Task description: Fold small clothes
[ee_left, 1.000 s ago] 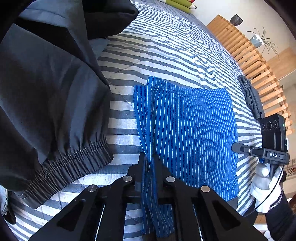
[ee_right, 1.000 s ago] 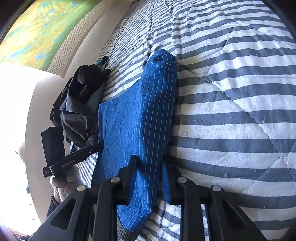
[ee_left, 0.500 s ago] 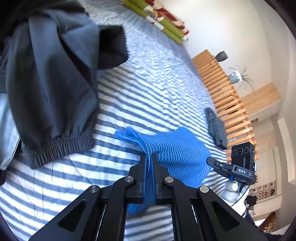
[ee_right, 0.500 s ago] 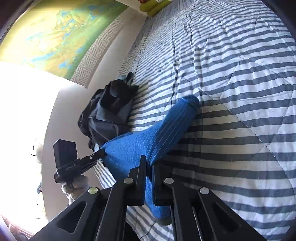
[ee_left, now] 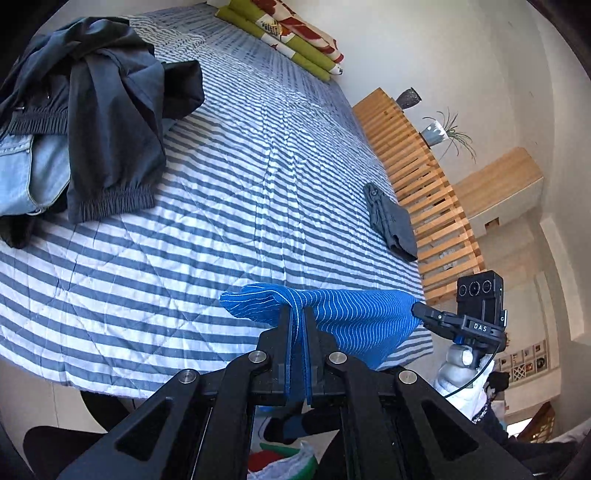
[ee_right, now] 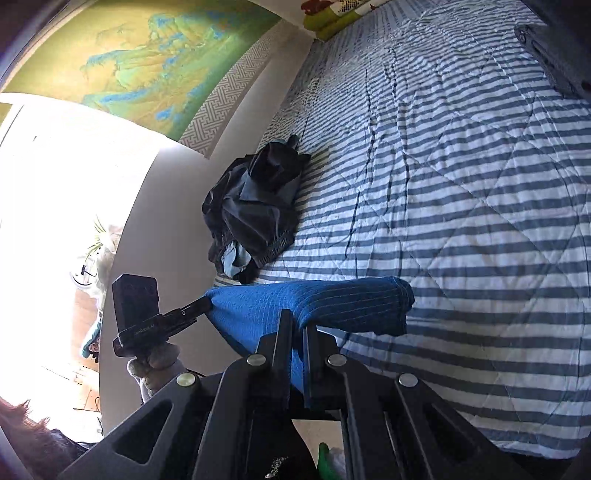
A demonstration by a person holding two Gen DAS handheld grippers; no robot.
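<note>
A blue garment with thin white stripes (ee_left: pixel 354 314) hangs in the air over the near edge of the striped bed, stretched between both grippers. My left gripper (ee_left: pixel 298 314) is shut on one end of it. At the other end my right gripper (ee_right: pixel 297 323) is shut on the blue cloth (ee_right: pixel 314 299), which drapes over its fingers. In the left wrist view the right gripper (ee_left: pixel 421 310) shows at the right, held by a gloved hand (ee_left: pixel 461 373). In the right wrist view the left gripper (ee_right: pixel 203 306) shows at the cloth's left end.
A pile of dark clothes with light denim (ee_left: pixel 85 122) lies at the bed's left side. A folded dark grey garment (ee_left: pixel 391 221) rests near the right edge beside a wooden slatted rail (ee_left: pixel 424 177). Green and red pillows (ee_left: pixel 288 33) sit at the far end of the striped quilt (ee_left: pixel 229 184).
The blue garment has been lifted off the quilt and pulled back toward the near bed edge. Both grippers rose with it, and the right gripper closed on it.
</note>
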